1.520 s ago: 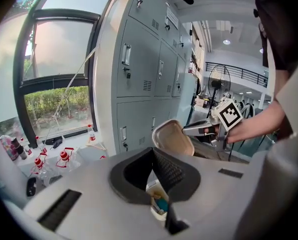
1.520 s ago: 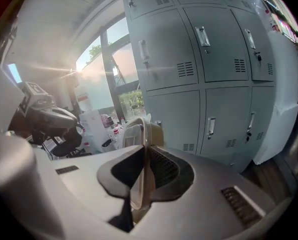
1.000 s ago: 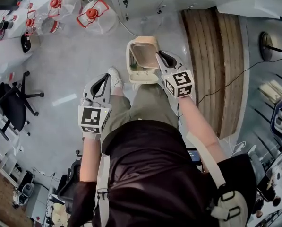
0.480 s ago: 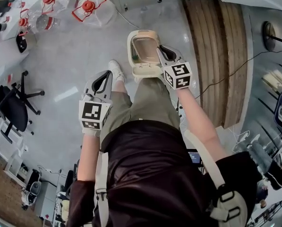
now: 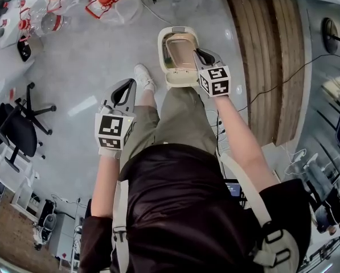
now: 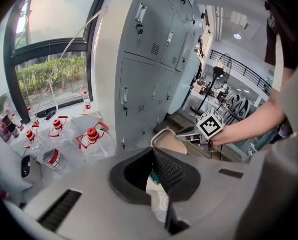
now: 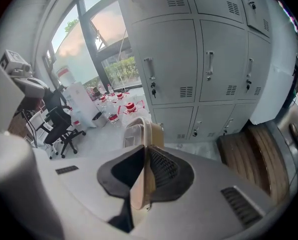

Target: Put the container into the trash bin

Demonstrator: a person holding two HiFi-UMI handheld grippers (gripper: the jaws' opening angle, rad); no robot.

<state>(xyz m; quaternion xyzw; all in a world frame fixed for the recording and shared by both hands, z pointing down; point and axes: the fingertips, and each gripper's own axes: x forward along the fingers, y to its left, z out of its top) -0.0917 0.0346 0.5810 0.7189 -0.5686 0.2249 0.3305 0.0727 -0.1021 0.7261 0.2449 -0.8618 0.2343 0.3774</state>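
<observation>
My right claw (image 5: 199,56) is clamped on the rim of the beige, rounded, open container (image 5: 178,53); my left claw (image 5: 124,89) is closed on nothing.

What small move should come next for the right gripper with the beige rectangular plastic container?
Probably carry it onward, jaws shut: the right gripper grips the beige rectangular plastic container by its rim above the grey floor, and no trash bin is in view.

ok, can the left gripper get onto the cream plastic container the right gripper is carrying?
Probably yes. The cream plastic container hangs from the right gripper, ahead of the knee; the left gripper sits apart beside the leg, nothing visibly between. Its jaws look closed, though.
</observation>
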